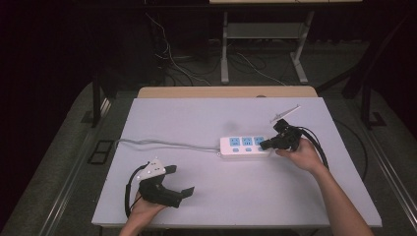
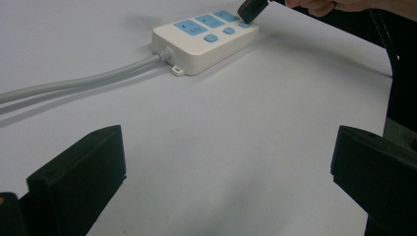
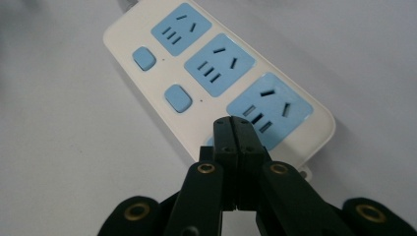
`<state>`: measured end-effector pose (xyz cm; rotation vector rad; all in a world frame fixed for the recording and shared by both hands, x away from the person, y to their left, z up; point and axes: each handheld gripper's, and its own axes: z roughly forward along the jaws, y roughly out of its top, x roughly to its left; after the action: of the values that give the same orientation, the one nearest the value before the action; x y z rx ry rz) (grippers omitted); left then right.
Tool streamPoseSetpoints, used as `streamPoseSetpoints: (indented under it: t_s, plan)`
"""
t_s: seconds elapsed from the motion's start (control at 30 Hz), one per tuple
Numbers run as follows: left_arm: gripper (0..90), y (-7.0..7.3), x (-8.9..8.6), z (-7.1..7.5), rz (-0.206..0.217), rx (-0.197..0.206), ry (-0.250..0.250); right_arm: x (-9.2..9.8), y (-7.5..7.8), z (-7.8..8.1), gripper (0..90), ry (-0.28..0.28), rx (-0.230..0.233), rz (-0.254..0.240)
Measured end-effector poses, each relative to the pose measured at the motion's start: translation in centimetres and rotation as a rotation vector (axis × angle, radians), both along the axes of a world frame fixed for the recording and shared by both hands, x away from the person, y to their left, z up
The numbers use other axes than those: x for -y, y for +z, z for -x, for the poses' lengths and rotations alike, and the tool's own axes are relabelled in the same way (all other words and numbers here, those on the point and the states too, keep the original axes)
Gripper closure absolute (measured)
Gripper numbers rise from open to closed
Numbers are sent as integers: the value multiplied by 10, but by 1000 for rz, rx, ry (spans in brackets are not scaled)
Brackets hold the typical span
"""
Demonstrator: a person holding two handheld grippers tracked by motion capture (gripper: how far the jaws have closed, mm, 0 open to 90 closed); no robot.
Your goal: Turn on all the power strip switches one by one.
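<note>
The right claw [image 3: 235, 129], jaws pressed together, sat on the power strip's [image 1: 246, 146] end switch mid-desk; the light strip could skid, probably. The left claw [image 1: 178, 182] gaped, idle.

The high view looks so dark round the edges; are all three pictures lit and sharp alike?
No. High view: the table is bright, the floor behind dim. Left gripper view: the power strip is crisp with a soft shadow, the near jaws blurred. Right gripper view: evenly lit, the closed right gripper slightly soft.
</note>
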<state>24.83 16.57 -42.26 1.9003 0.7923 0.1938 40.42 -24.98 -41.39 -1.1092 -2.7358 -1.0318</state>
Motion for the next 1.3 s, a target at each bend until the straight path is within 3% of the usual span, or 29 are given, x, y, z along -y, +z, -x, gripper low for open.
streamPoseSetpoints:
  t_s: [0.1,0.3,0.7,1.07,1.3]
  plan:
    - [0,0,0,0,-1,0,-2,5,-2,0,897,-11,-13,-15]
    - [0,-1,0,0,0,-4,4,2,0,2,897,-10,18,-3]
    - [0,0,0,0,-3,-2,5,-1,-3,-1,899,12,-5,-46]
    - [0,-1,1,0,-8,-4,0,-2,-4,2,900,16,15,-31]
    - [0,-2,2,0,-13,-7,-4,0,-6,3,900,18,25,-46]
